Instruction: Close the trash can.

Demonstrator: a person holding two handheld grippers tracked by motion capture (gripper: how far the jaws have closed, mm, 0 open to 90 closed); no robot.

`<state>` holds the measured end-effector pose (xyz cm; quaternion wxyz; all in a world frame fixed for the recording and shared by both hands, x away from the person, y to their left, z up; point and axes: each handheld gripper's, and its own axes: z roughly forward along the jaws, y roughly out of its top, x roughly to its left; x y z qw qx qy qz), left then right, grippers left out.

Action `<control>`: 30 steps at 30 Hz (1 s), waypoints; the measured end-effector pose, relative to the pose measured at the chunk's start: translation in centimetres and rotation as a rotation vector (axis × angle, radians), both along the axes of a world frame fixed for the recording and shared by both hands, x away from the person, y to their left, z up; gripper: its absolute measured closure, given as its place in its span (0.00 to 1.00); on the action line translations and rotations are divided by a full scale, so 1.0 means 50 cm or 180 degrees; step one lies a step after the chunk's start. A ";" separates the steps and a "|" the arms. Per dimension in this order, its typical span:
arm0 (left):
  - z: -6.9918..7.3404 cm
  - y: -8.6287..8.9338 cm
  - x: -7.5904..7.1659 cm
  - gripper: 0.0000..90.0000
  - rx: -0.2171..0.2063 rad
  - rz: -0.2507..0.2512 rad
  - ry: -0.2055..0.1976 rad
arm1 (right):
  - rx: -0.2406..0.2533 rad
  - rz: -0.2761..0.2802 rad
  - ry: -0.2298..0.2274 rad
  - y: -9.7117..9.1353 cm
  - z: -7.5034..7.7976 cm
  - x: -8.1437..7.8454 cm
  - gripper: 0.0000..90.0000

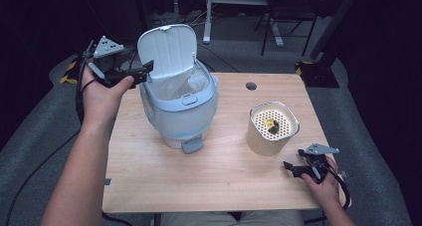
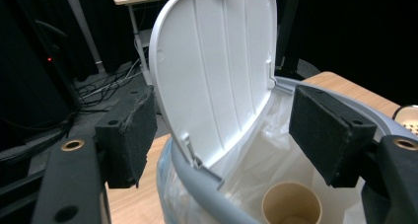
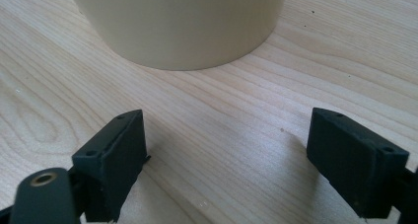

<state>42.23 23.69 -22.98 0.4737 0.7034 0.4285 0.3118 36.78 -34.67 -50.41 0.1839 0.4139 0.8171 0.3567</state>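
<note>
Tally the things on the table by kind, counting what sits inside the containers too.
Pedal bins, lid up: 1
Beige perforated canisters: 1
Paper cups in the bin: 1
Yellow-and-dark items in the canister: 1
Total: 4

A wooden table (image 1: 214, 186) stands on grey floor (image 1: 358, 116).

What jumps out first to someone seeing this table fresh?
The pale blue bin at the table's left, its white lid raised, with the open left tool beside the lid. To its right stands a cream perforated canister; the open right tool rests just in front of it.
</note>
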 end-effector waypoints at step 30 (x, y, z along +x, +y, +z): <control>-0.002 0.011 0.058 0.48 -0.0271 -0.0308 0.0063 | 0.0008 0.0002 0.0003 0.000 0.000 0.000 0.18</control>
